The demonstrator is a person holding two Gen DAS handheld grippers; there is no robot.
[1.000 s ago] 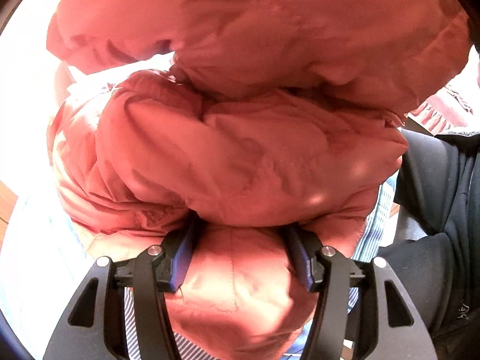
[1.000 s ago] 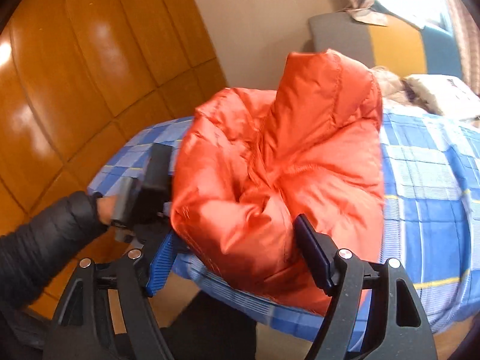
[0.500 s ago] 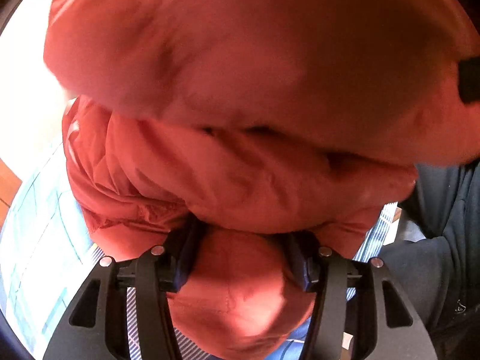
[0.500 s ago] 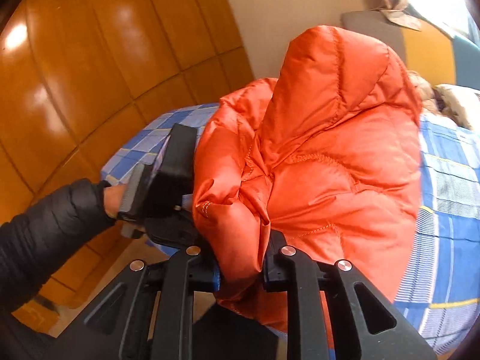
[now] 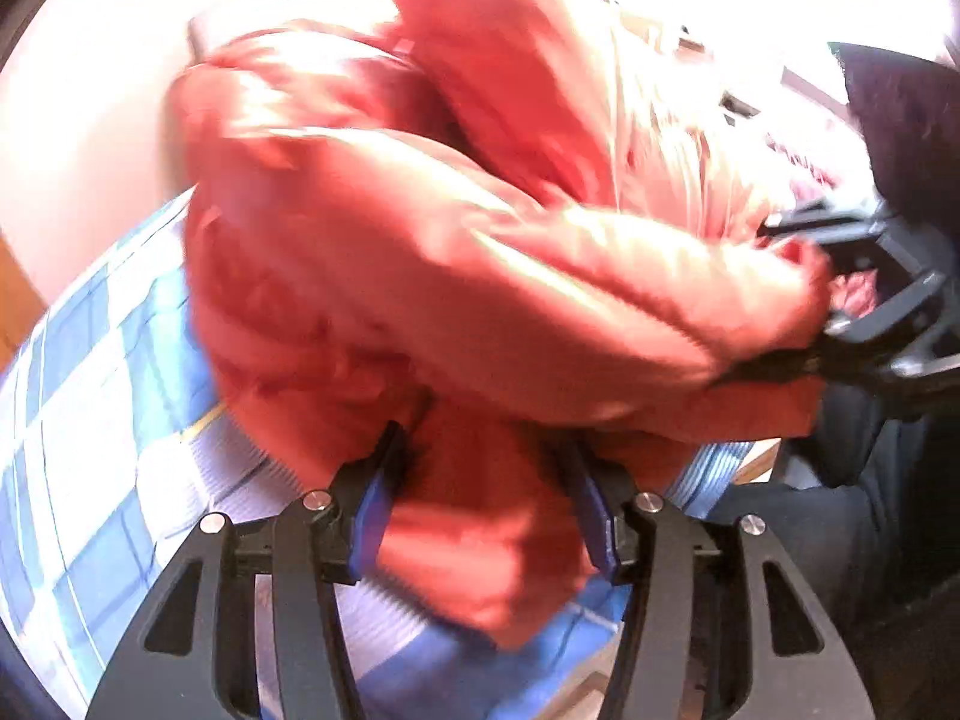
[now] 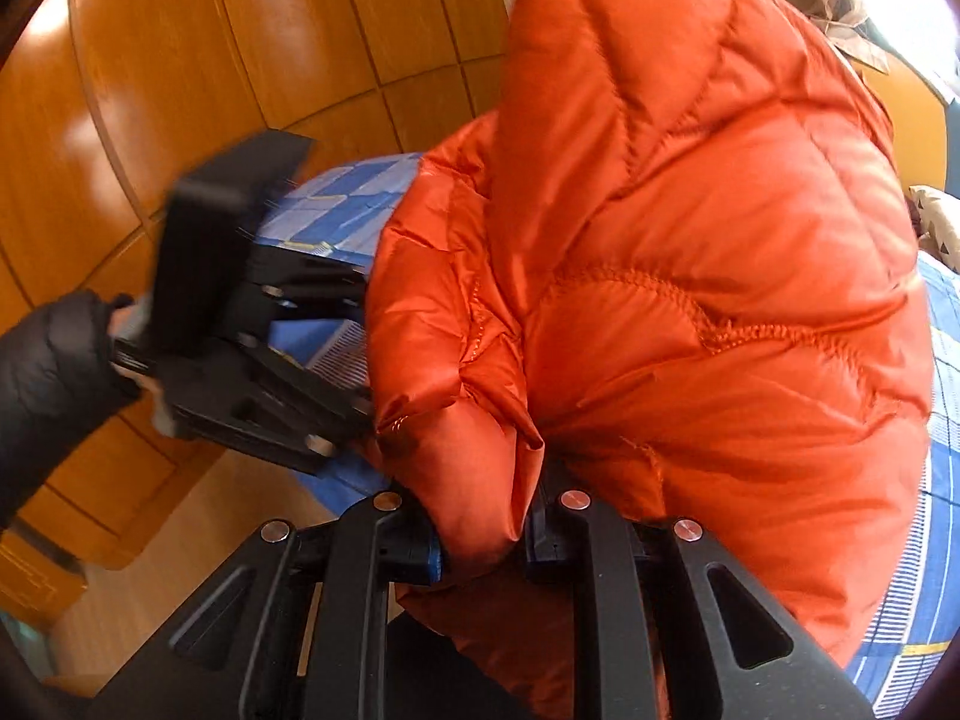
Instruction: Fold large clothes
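A puffy orange quilted jacket is bunched up over a bed with a blue checked sheet. My right gripper is shut on a thick fold at the jacket's near edge. In the blurred left wrist view the jacket fills the middle, and my left gripper is shut on a padded lower part of it. The right gripper shows at that view's right edge, biting the jacket. The left gripper shows beside the jacket's left side, held by a hand in a black sleeve.
A glossy wooden panelled wall rises behind the bed, with wood floor below it. A patterned pillow lies at the far right. The checked sheet spreads to the left, and the person's dark clothing is at the right.
My right gripper went from wide around the jacket's edge to shut on a fold. The jacket's bulk has swung and risen nearer the right camera. The left gripper kept its hold while moving.
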